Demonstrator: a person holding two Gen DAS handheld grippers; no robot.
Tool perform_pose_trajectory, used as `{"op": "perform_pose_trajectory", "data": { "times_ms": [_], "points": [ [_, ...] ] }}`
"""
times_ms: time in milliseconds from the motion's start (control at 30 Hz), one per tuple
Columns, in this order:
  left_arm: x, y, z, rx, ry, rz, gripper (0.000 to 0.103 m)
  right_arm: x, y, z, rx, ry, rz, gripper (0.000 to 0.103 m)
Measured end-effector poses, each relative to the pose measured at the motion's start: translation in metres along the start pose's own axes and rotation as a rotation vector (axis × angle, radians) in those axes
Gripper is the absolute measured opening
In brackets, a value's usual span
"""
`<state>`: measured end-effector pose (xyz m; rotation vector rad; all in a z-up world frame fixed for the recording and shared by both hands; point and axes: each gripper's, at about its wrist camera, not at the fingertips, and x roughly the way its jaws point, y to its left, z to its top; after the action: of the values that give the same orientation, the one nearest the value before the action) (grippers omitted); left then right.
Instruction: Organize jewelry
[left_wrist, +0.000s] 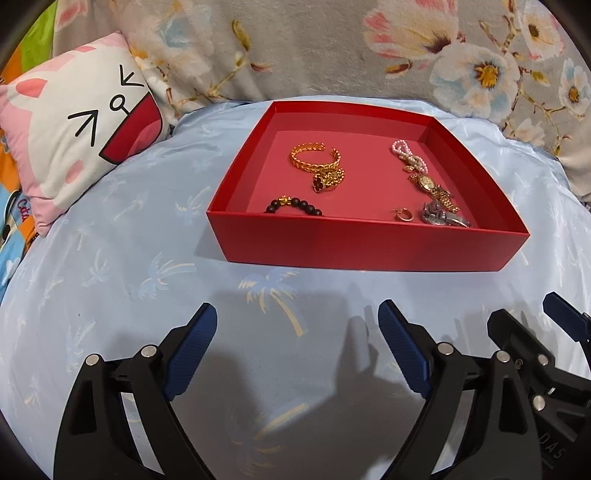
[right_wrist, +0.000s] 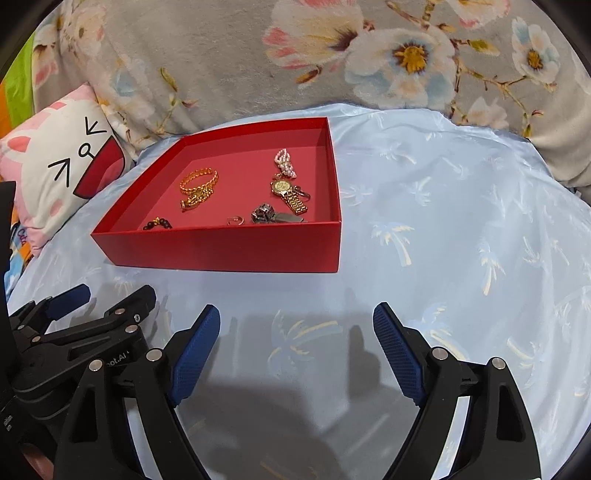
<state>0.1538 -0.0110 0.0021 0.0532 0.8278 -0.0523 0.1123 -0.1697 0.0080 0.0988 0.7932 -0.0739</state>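
While jewelry lies in red box, left claw agape, right claw agape, both empty

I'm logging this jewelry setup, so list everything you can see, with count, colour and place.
red box: one, open, on the blue sheet
blue sheet: one, pale blue, palm print, under the box
gold bangle: one, box, back left
black bead bracelet: one, box, front left
pearl strand: one, pink-white, box, back right
gold watch: one, box, right
small hoop: one, rose-gold, box, front
silver piece: one, box, front right
cat pillow: one, white-pink, left
floral blanket: one, grey, behind
left gripper: open, empty
right gripper: open, empty
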Motion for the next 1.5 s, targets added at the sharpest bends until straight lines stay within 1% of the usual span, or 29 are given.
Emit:
{"op": "perform_pose_trajectory", "data": {
  "times_ms": [133, 333, 433, 633, 867, 1133, 1500],
  "points": [
    [0.000, 0.002, -0.001, -0.012, -0.001, 0.005, 0.087, 0.001, 0.002, -0.002, -0.008, 0.011, -0.003, 0.085],
    [-0.009, 0.004, -0.003, -0.025, -0.042, 0.011, 0.087, -0.004, 0.003, -0.005, -0.004, -0.006, 0.001, 0.086],
    [-0.010, 0.002, -0.005, -0.009, -0.034, 0.026, 0.086, -0.005, 0.000, -0.006, 0.009, -0.013, 0.004, 0.086],
    [-0.017, -0.001, -0.010, 0.007, -0.046, 0.055, 0.086, -0.008, 0.000, -0.008, 0.016, -0.010, 0.007, 0.086],
    [-0.017, 0.002, -0.010, -0.009, -0.045, 0.061, 0.087, -0.009, 0.003, -0.010, -0.003, -0.011, 0.002, 0.086],
    [-0.017, 0.001, -0.011, 0.002, -0.045, 0.078, 0.086, -0.009, 0.002, -0.010, 0.003, -0.008, 0.003, 0.086],
    [-0.019, 0.001, -0.010, 0.001, -0.052, 0.082, 0.086, -0.009, 0.003, -0.010, 0.000, -0.012, 0.003, 0.086]
  ]
}}
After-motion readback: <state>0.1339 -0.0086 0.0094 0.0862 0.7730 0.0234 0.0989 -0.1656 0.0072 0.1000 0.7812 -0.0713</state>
